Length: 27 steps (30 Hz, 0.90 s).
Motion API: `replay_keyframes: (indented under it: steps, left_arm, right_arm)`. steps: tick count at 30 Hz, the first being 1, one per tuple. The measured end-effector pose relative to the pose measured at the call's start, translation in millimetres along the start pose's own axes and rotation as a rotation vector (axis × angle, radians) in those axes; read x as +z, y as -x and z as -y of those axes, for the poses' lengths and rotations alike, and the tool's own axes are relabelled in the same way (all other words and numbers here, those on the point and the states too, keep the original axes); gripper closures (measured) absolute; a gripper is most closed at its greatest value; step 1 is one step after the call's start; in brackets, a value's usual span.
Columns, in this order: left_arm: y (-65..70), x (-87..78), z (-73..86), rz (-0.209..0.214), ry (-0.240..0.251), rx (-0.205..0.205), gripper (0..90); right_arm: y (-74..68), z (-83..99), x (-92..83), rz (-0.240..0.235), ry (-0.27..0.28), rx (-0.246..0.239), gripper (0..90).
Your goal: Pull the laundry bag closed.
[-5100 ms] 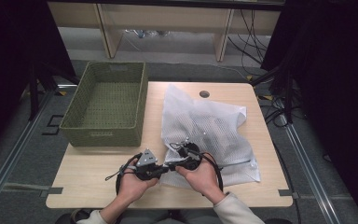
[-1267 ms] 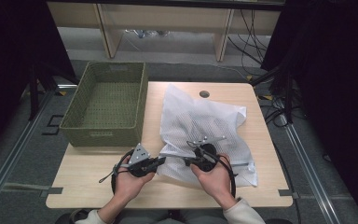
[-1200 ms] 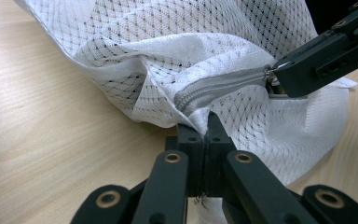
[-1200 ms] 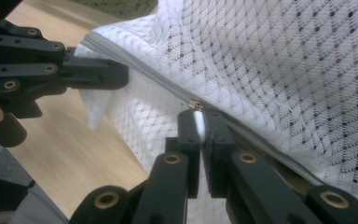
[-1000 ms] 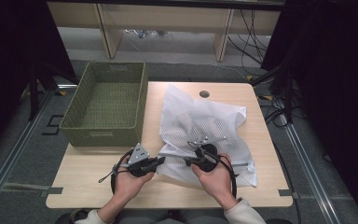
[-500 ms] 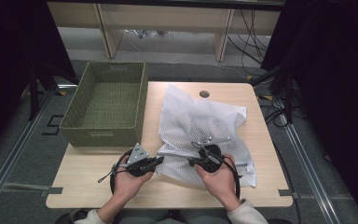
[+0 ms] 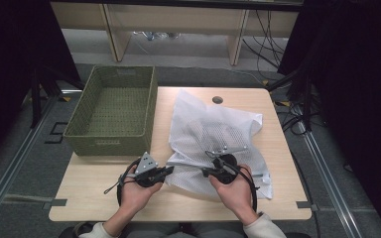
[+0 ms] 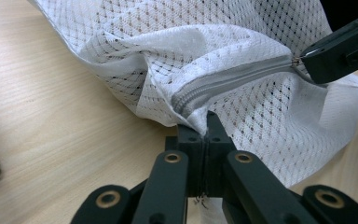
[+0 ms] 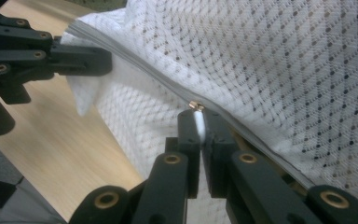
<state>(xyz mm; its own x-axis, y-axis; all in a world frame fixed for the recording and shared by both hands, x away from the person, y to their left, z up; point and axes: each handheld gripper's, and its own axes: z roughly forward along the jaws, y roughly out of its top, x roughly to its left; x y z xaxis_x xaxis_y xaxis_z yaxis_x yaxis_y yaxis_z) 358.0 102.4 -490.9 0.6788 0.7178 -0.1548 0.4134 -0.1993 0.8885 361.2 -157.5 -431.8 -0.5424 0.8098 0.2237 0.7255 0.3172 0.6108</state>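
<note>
White mesh bag, grey zip; green basket

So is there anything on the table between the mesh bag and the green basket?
Nothing visible: bare table separates the mesh bag from the green basket. Both the left gripper and the right gripper are clamped on the bag's zipper edge.

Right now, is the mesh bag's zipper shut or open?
Shut along the visible stretch: the zipper runs closed between the left gripper and right gripper.

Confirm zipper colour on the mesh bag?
Light grey zipper on the white mesh bag; clearest in the left gripper view.
</note>
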Motion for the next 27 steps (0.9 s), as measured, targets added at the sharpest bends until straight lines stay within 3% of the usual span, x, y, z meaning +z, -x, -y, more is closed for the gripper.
replay_keyframes:
  steps: [2,7,10,11,16,17,19,27]
  left_arm:
    - [-0.4,0.0,0.0,-0.002,-0.001,-0.002,88.6]
    - [-1.1,0.4,0.2,-0.002,0.009,-0.003,88.6]
    - [-0.9,0.6,0.4,-0.001,0.011,-0.015,88.6]
    - [-1.2,0.4,0.4,-0.004,0.006,-0.008,88.6]
    - [-2.1,0.3,0.8,-0.009,0.000,-0.007,88.6]
    - [-2.3,0.3,0.8,-0.008,0.001,-0.009,88.6]
    - [-2.6,0.2,0.9,-0.008,0.001,-0.010,88.6]
    - [-3.2,0.6,0.9,-0.007,0.007,-0.008,88.5]
  right_arm:
    - [2.3,0.3,0.7,-0.005,0.003,-0.012,87.9]
    - [1.3,1.9,1.2,0.001,0.012,0.020,87.9]
    - [3.9,1.8,-1.1,0.011,0.006,-0.022,87.9]
    - [1.8,2.0,-2.1,0.015,0.001,0.010,87.9]
    - [2.4,3.5,-1.5,0.011,0.009,0.021,87.9]
    - [5.5,3.0,-1.7,0.005,0.002,-0.008,87.9]
    - [4.3,2.9,-2.2,0.012,0.007,0.013,87.9]
    - [6.7,4.3,-2.8,0.019,0.018,-0.001,87.9]
